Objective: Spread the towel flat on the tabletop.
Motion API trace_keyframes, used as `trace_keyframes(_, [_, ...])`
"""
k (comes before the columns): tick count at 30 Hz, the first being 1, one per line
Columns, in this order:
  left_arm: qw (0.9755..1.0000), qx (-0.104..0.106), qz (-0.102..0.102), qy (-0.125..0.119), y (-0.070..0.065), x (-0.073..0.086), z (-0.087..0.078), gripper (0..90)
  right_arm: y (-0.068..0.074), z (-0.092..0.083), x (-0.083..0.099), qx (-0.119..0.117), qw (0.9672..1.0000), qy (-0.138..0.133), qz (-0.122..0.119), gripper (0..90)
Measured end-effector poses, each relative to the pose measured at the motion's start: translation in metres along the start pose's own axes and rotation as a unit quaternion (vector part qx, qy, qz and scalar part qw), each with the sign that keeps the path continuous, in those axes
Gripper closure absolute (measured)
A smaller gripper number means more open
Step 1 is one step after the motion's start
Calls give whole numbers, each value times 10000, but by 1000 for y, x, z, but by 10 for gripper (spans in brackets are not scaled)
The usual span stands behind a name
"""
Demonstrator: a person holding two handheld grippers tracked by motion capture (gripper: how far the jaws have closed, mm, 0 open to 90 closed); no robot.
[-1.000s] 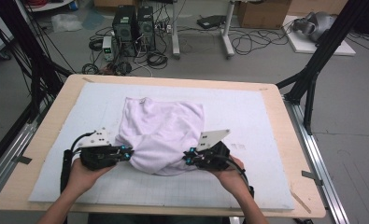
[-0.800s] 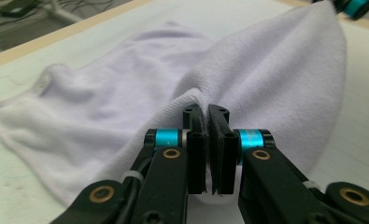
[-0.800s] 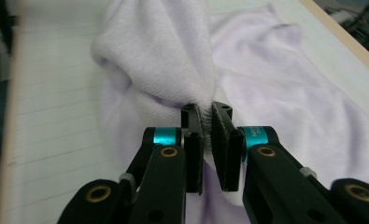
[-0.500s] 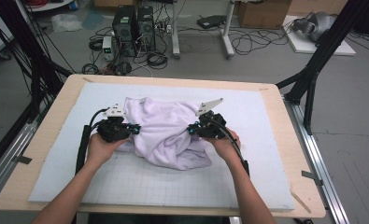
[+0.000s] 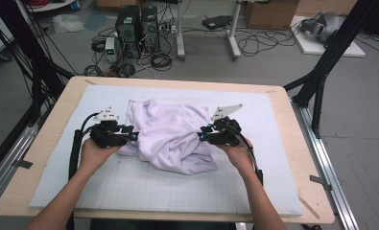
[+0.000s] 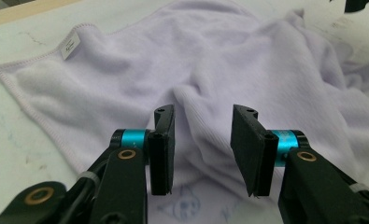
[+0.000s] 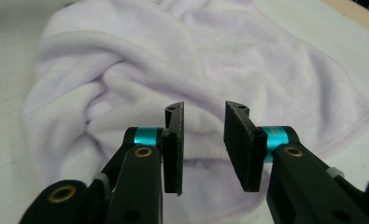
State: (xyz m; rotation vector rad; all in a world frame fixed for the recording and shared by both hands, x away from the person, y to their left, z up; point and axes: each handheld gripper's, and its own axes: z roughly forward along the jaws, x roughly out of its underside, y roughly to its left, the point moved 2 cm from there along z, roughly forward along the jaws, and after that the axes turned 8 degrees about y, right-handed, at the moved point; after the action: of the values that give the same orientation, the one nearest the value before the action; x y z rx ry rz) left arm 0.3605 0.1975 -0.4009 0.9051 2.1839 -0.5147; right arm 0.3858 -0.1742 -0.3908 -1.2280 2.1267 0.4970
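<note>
Left gripper (image 6: 203, 149) is standing with jaws parted, nothing between them, pointing at a raised fold of the lavender towel (image 5: 170, 134). Right gripper (image 7: 203, 142) is likewise released, facing the opposite side. The towel is lying bunched mid-mat (image 5: 273, 191). Judged step: choosing new grips; next, each should be closing on an edge.

The towel (image 5: 170, 136) was pale lilac, with a small white label (image 6: 70, 45) at one edge. It lay on a white mat (image 5: 273, 158) ruled with a faint grid. The table (image 5: 302, 143) was light wood. Both grippers were black with cyan collars.
</note>
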Motion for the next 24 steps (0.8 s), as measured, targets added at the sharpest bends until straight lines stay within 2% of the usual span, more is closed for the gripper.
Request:
trace_keyframes(4, [9999, 137, 82, 5, -11, 21, -8, 617, 20, -10, 14, 7, 9997, -26, -228, 648])
trace_keyframes(5, [9998, 205, 71, 6, -15, 27, -8, 621, 25, -11, 18, -9, 9996, -54, -277, 630])
trace_keyframes(6, [9996, 283, 57, -6, -18, 32, -6, 641, 35, -10, 24, -117, 9996, 59, -261, 583])
trace_keyframes(8, [9991, 417, 47, 24, -24, 40, 0, 643, 39, -8, 26, -175, 9994, 82, -285, 584])
trace_keyframes(10, [9983, 570, 130, 82, -32, 43, 6, 655, 50, -6, 30, -182, 9986, -47, -503, 589])
trace_keyframes(13, [9971, 653, 305, 231, -42, 42, 17, 652, 67, 4, 34, -369, 9967, 50, -718, 570])
trace_keyframes(16, [9967, 649, 365, 332, -44, 39, 27, 640, 69, 9, 37, -406, 9962, 115, -758, 554])
trace_keyframes(18, [9967, 713, 243, 299, -44, 37, 33, 600, 69, 15, 38, -490, 9959, 282, -706, 527])
trace_keyframes(19, [9968, 714, 221, 293, -44, 36, 36, 582, 70, 21, 40, -571, 9956, 328, -660, 527])
trace_keyframes(21, [9969, 668, 245, 332, -46, 34, 40, 585, 70, 23, 41, -585, 9954, 330, -677, 527])
trace_keyframes(23, [9972, 552, 319, 393, -48, 33, 44, 655, 72, 29, 43, -632, 9947, 444, -677, 530])
trace_keyframes(24, [9972, 566, 284, 392, -48, 33, 46, 722, 72, 34, 43, -625, 9941, 586, -661, 542])
